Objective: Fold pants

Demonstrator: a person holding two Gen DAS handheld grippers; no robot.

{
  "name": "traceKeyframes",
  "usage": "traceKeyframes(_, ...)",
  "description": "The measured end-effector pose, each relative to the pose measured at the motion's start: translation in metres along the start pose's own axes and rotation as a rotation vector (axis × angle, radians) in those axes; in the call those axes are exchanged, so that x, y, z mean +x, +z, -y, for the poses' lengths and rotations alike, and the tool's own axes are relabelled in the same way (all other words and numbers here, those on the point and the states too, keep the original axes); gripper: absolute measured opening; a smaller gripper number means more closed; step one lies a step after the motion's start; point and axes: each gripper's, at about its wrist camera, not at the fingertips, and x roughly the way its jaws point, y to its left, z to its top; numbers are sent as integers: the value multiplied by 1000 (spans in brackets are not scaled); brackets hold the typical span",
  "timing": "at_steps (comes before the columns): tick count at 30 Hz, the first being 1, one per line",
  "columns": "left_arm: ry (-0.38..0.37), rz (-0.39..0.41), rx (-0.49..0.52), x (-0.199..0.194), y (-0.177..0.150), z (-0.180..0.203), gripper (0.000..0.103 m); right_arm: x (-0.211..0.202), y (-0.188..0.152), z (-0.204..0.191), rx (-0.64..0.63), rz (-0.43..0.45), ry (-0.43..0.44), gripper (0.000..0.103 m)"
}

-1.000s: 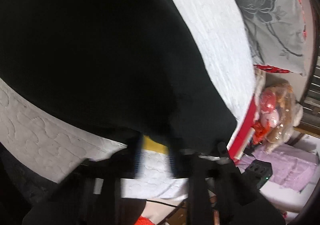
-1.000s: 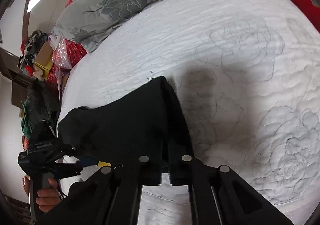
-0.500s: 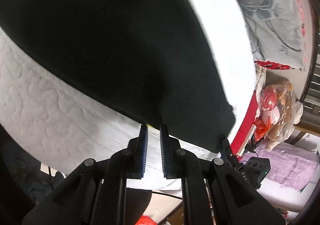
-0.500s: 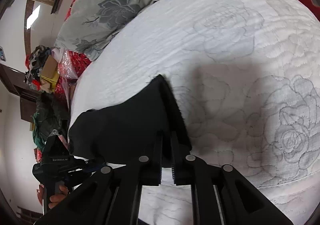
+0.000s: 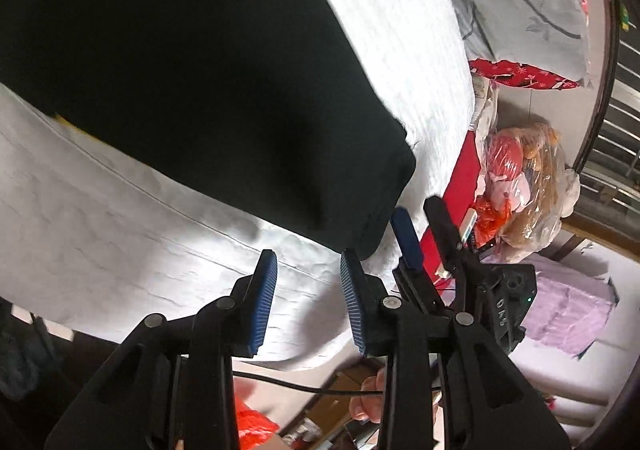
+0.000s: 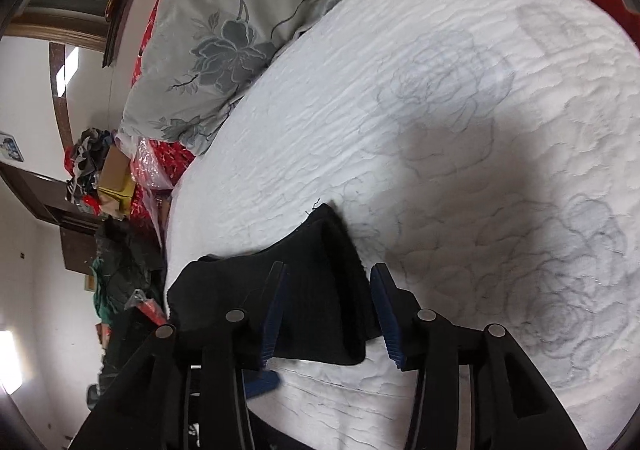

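Both grippers spread wide, holding nothing, at the near edge of black pants on a white quilted bed.

Left wrist view: left gripper (image 5: 308,290) at bottom center, blue pads apart over bare quilt (image 5: 120,234); pants (image 5: 180,69) fill upper left, folded corner just above the pads. Right gripper (image 5: 424,226) shows beside that corner. Right wrist view: right gripper (image 6: 328,310) straddles the pants' (image 6: 304,290) edge w/o clamping; open quilt (image 6: 460,109) at right & center; floral pillow (image 6: 224,29) upper left.

Home bedroom: quilted white mattress (image 6: 460,97), floral pillow (image 6: 240,29), bagged plush toys (image 5: 520,185), clothes pile (image 6: 86,157).
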Motion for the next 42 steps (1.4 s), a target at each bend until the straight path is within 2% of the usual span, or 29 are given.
traceKeyframes(11,-60,-1,-63,37,5,1,30,25,18,6,31,-62,55,54)
traceKeyframes(16,-72,5,-47,43,6,8,30,42,29,9,44,-99,91,55)
traceKeyframes(21,-66,35,-29,46,8,13,30,60,39,-2,-9,-157,129,55)
traceKeyframes(24,-51,63,-3,48,8,19,30,63,44,-8,-66,-186,111,49)
traceKeyframes(26,-30,88,23,51,8,26,30,63,46,-9,-91,-204,89,40)
traceKeyframes(28,-4,95,72,52,7,31,30,64,47,-8,-111,-212,58,25)
traceKeyframes(30,9,81,104,51,8,31,24,65,48,-6,-105,-213,34,20)
traceKeyframes(33,-69,36,36,48,15,15,22,64,48,-8,-109,-207,33,20)
traceKeyframes(34,-97,24,-4,49,18,8,22,64,48,-8,-106,-206,35,23)
traceKeyframes(42,-104,20,-31,54,19,8,22,67,47,3,-19,-196,73,24)
